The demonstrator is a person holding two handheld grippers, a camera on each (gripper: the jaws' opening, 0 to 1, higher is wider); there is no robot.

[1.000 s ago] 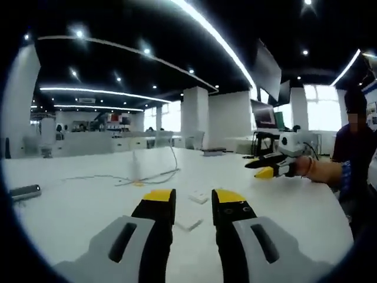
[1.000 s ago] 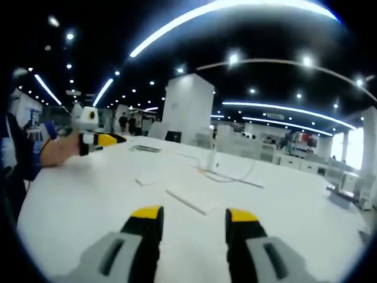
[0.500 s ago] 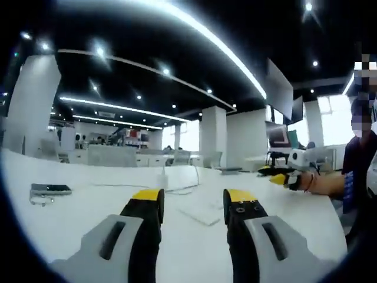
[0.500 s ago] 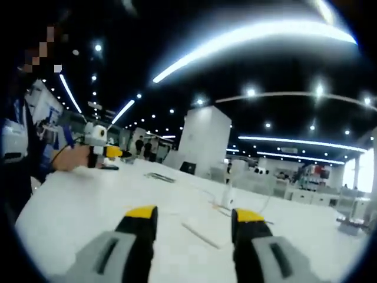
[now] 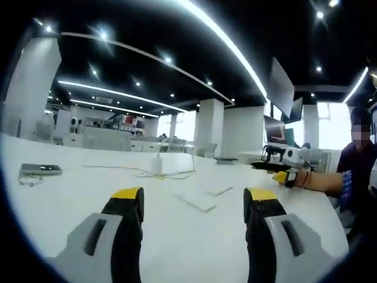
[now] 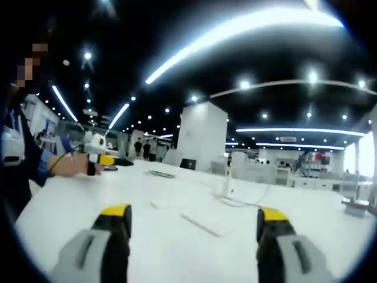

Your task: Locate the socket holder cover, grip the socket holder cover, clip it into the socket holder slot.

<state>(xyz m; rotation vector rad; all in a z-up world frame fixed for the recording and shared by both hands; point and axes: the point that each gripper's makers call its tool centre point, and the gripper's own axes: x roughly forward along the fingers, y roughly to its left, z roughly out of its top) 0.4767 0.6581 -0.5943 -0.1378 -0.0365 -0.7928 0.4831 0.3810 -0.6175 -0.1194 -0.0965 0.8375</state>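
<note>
Clearly the work stood at its first step — locating the cover — with nothing yet gripped. The left gripper (image 5: 194, 200) hung low over the broad white desk (image 5: 70, 200), its yellow-tipped jaws spread wide and empty. The right gripper (image 6: 194, 221) was likewise agape, holding nothing. Ahead of the left jaws at twelve o'clock lay a flat white rectangular plate (image 5: 194, 200), and just beyond it at one o'clock a smaller white piece (image 5: 219, 190) — which was the cover and which the holder I could not tell. A white cable (image 5: 118, 169) trailed at eleven o'clock and a dark phone (image 5: 40, 169) sat at nine. Next, I judged, one gripper needed to descend, straddle the cover's edges, and close.
</note>
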